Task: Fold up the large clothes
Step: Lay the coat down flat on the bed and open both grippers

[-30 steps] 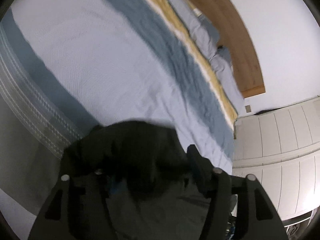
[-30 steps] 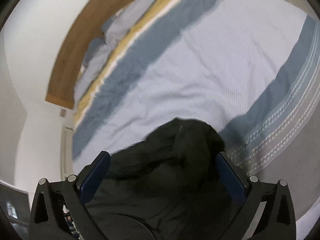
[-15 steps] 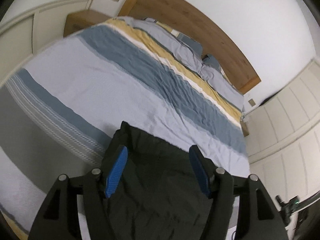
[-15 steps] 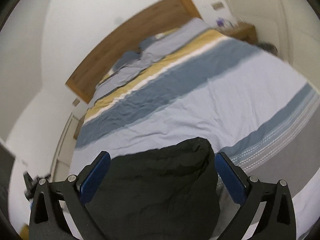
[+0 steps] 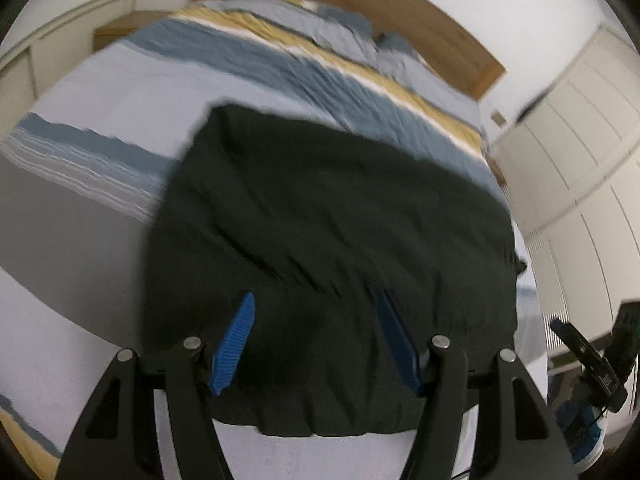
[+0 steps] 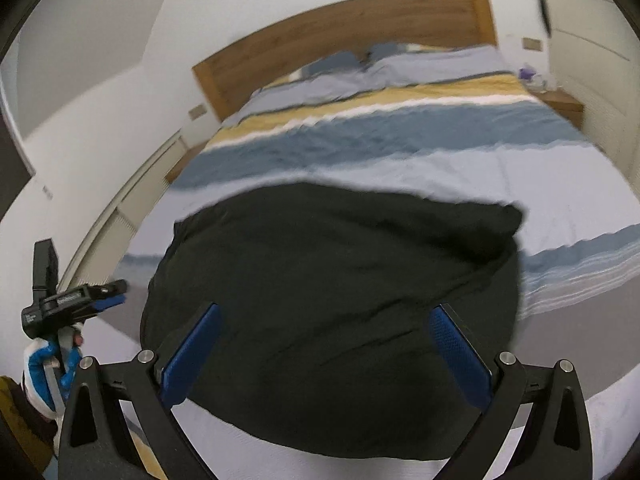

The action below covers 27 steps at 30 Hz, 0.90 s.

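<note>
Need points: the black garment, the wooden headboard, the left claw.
black cloth garment point(image 5: 328, 216), left wrist view, middle of the spread fabric
brown wooden headboard point(image 6: 344, 36), right wrist view, centre of the panel
left claw point(image 5: 316, 340), left wrist view, midway between its blue fingertips

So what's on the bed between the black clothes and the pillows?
Only striped bedspread: pale blue, dark blue, white, then yellow bands. Nothing else lies between the dark folded garment and the grey-blue pillows, shown best in the right wrist view.

garment point(image 5: 328, 216): matt black cloth, showing soft creases
bedspread point(image 6: 540, 176): woven striped cloth, looking matt and faintly ribbed
headboard point(image 6: 344, 32): wood, showing a smooth satin finish
fingers point(image 6: 460, 356): blue pads looking rubbery, finely textured
left gripper point(image 5: 312, 340): frame looking like matt black plastic
</note>
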Each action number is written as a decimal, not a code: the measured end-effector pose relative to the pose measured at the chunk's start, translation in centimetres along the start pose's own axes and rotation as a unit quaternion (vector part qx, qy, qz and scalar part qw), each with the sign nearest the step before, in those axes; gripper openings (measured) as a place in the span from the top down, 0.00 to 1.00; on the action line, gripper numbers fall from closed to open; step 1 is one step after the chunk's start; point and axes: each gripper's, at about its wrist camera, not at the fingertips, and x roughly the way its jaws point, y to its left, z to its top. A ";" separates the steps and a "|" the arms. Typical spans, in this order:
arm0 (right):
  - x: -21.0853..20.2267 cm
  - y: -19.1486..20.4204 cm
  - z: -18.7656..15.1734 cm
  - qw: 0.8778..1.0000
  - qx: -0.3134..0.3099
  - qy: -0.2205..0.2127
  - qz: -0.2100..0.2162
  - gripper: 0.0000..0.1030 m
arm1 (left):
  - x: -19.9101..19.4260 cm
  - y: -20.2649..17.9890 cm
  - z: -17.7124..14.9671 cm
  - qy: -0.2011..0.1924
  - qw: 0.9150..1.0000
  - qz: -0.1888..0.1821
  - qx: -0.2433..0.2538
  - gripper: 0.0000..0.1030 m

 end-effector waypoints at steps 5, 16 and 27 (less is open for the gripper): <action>6.3 1.8 -1.7 0.999 -0.017 0.040 0.001 0.01 | 4.8 -2.9 -0.4 0.015 0.998 0.021 0.048 0.39; 14.5 0.5 2.3 0.998 -0.028 0.046 -0.028 0.01 | 10.2 -6.7 3.5 -0.031 0.986 0.107 0.125 0.39; 16.0 0.1 2.5 0.998 -0.030 0.047 -0.035 0.01 | 12.3 -7.0 4.7 -0.034 0.982 0.119 0.141 0.39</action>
